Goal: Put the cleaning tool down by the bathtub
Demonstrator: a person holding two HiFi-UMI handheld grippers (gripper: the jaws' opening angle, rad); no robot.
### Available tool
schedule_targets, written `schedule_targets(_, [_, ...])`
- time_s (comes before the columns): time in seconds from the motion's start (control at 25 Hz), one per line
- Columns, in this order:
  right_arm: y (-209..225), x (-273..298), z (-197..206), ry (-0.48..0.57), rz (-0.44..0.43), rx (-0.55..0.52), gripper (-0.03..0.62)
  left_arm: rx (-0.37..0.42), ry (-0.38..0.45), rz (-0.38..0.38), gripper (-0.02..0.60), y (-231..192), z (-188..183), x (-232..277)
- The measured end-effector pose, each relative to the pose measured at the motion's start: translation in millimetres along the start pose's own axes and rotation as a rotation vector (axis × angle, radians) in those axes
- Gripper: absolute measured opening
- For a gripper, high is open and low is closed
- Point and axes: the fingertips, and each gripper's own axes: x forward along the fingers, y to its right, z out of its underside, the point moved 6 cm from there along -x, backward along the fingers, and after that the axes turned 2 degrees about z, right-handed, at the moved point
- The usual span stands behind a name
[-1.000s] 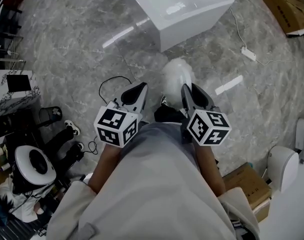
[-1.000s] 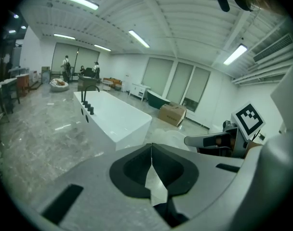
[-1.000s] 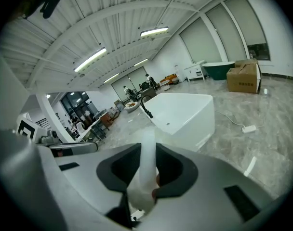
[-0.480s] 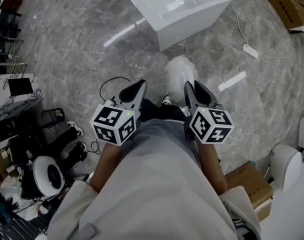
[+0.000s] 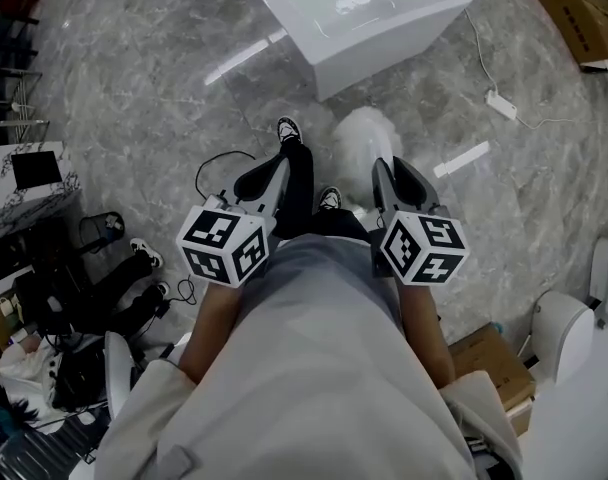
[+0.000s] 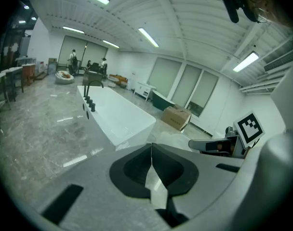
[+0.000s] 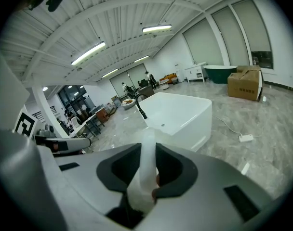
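Note:
The white bathtub [image 5: 369,18] stands ahead on the grey marble floor, also seen in the right gripper view [image 7: 178,113] and the left gripper view [image 6: 115,117]. The cleaning tool has a fluffy white head [image 5: 362,136] that hangs over the floor just short of the tub. Its pale handle [image 7: 145,170] runs back between the jaws of my right gripper [image 5: 387,166], which is shut on it. My left gripper [image 5: 276,166] is level with it at the left, shut with nothing in it, its tips meeting [image 6: 151,146]. The person's leg [image 5: 296,173] steps between the two grippers.
A power strip [image 5: 500,105] with its cable lies on the floor right of the tub. Cardboard boxes [image 5: 576,13] sit at the far right, another box [image 5: 499,363] and a white toilet [image 5: 564,328] at the near right. Clutter and a black cable [image 5: 219,160] fill the left.
The person has walked toward the bathtub and a foot has swung forward between the grippers. Both grippers have moved forward with the tool; the grip is unchanged.

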Motion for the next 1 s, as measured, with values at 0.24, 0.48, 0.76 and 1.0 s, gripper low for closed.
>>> schedule_targets(0.24, [-3, 27, -25, 0.001, 0.009, -0.009, 0.087, -0.014, 0.011, 0.023, 0.009, -22, -25, 21])
schedule_targets(0.48, [-4, 59, -48, -0.012, 0.014, -0.015, 0.087, -0.024, 0.017, 0.026, 0.009, -47, -51, 43])
schedule_targets(0.76, [-15, 107, -78, -0.034, 0.009, -0.019, 0.087, -0.043, 0.008, 0.018, 0.009, -89, -85, 61])
schedule_targets(1.0, [-30, 143, -109, -0.033, 0.008, -0.019, 0.087, -0.045, 0.016, 0.028, 0.009, -123, -121, 73])
